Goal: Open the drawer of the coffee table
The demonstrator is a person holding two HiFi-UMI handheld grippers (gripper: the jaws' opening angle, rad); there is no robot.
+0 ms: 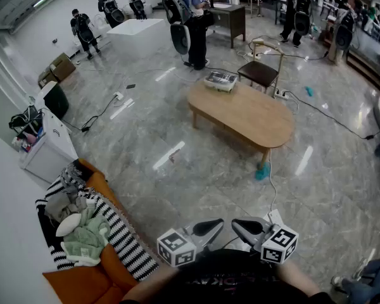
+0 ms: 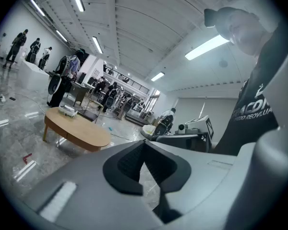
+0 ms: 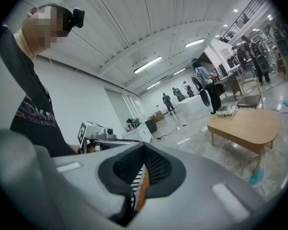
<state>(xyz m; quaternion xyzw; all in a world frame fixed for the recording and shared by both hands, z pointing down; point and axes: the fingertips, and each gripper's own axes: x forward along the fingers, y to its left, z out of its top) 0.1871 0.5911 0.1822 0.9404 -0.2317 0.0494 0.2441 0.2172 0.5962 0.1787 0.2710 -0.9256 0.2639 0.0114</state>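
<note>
**Two hand-held grippers shut and empty, coffee table well ahead**

Both units sit at the near edge of the head view, side by side, just in front of the person's dark shirt.
- Left hand-held gripper [image 1: 216, 223]: jaws pressed together, nothing between them. Its own view shows the dark pads meeting along one line.
- Right hand-held gripper [image 1: 237, 224]: likewise closed tight and empty.
- The two tips point inward toward each other, close together but apart. The marker cubes sit at the outer ends.

Coffee table [image 1: 244, 114]: oval wooden top on wooden legs, standing on the grey marble floor [image 1: 126, 163]. It lies far from the grippers and slightly right, well apart from both. Its drawer cannot be made out in any view.
- A flat white box [image 1: 220, 80] lies at the far left end of the surface.
- A wooden chair [image 1: 261, 69] with a dark seat stands just beyond the table's far end.
- A teal object [image 1: 262, 171] lies on the floor at the foot of the near right leg, with a white cable running past it.

Near left:
- An orange sofa [image 1: 76, 287] carries a black-and-white striped blanket [image 1: 123, 242] and a pale green cloth [image 1: 88, 239].
- A white cabinet [image 1: 50, 151] stands beyond it, against the left wall.

Far part of the hall: several people wearing dark packs stand around a white counter [image 1: 139, 33].
</note>
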